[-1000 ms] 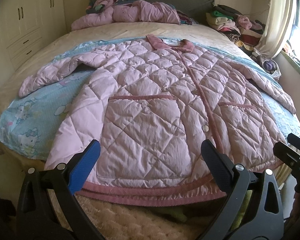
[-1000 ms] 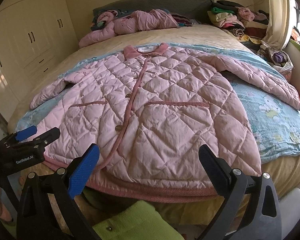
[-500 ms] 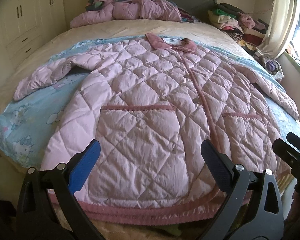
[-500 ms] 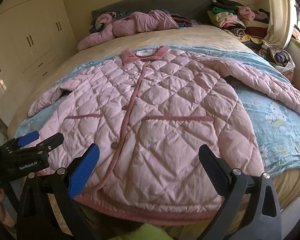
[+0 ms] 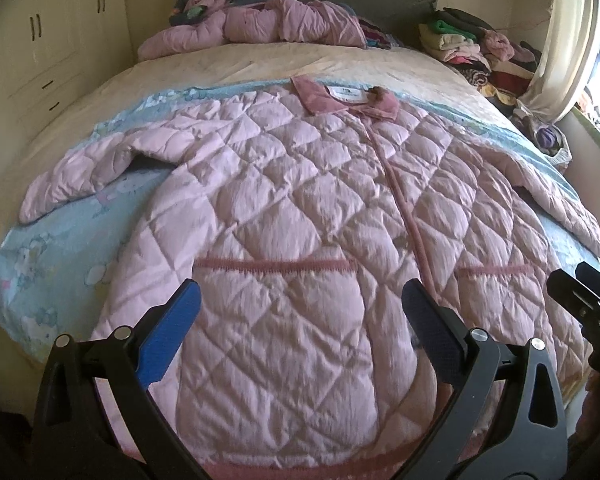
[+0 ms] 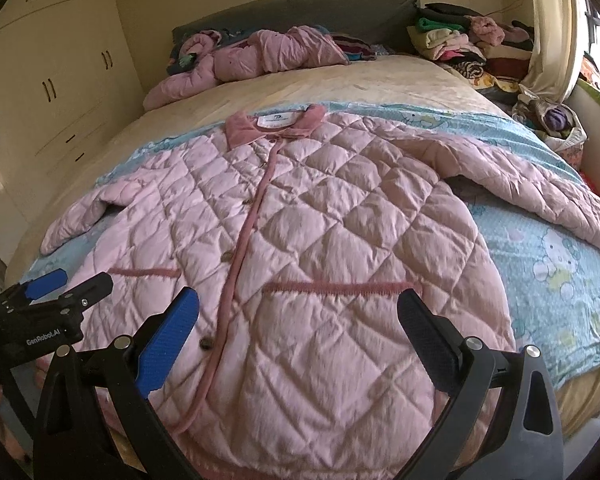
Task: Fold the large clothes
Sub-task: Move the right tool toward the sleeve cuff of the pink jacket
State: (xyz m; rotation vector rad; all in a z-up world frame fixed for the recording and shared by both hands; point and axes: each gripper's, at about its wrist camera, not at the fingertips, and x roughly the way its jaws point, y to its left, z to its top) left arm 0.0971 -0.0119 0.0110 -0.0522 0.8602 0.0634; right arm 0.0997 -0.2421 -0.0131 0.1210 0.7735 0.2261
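Observation:
A pink quilted coat (image 5: 300,216) lies flat and buttoned on the bed, collar far, hem near, both sleeves spread out; it also shows in the right wrist view (image 6: 320,248). My left gripper (image 5: 300,300) is open and empty above the coat's lower left panel, over the left pocket. My right gripper (image 6: 298,308) is open and empty above the lower right panel, over the right pocket. Each gripper shows at the edge of the other's view: the right one (image 5: 584,300), the left one (image 6: 56,292).
A blue cartoon-print sheet (image 6: 552,264) lies under the coat on the beige bed (image 5: 240,64). Another pink garment (image 5: 260,24) lies by the headboard. Piles of clothes (image 6: 460,40) sit at the far right near a curtain. A wardrobe (image 6: 48,80) stands left.
Both grippers have moved forward and up over the coat, from beyond its hem to above its pockets. Both stay open. The coat has not moved.

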